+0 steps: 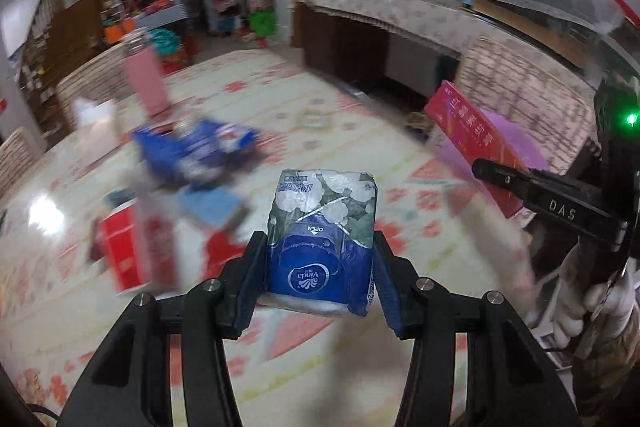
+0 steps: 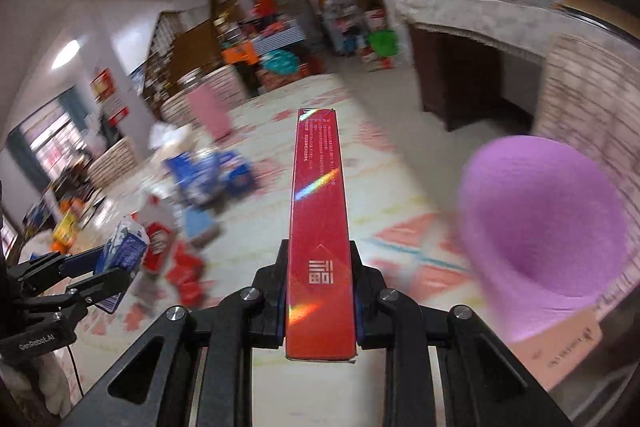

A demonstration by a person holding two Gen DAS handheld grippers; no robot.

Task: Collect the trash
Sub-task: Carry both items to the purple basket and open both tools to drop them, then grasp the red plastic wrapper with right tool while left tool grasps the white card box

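My left gripper [image 1: 320,267] is shut on a blue and floral Vinda tissue pack [image 1: 326,227] and holds it above the patterned table [image 1: 360,367]. It also shows in the right wrist view [image 2: 120,263] at the lower left. My right gripper [image 2: 318,291] is shut on a long red box [image 2: 318,227] that points forward. That red box [image 1: 472,131] shows at the right of the left wrist view. A purple-lined bin [image 2: 544,227] stands at the right, close to the red box.
Blurred litter lies on the table to the left: blue wrappers [image 1: 192,151], red packs [image 1: 128,247] and a pink bottle [image 1: 146,83]. A cloth-covered counter [image 1: 400,7] with bottles runs along the back right. Chairs [image 1: 88,83] stand at the far edge.
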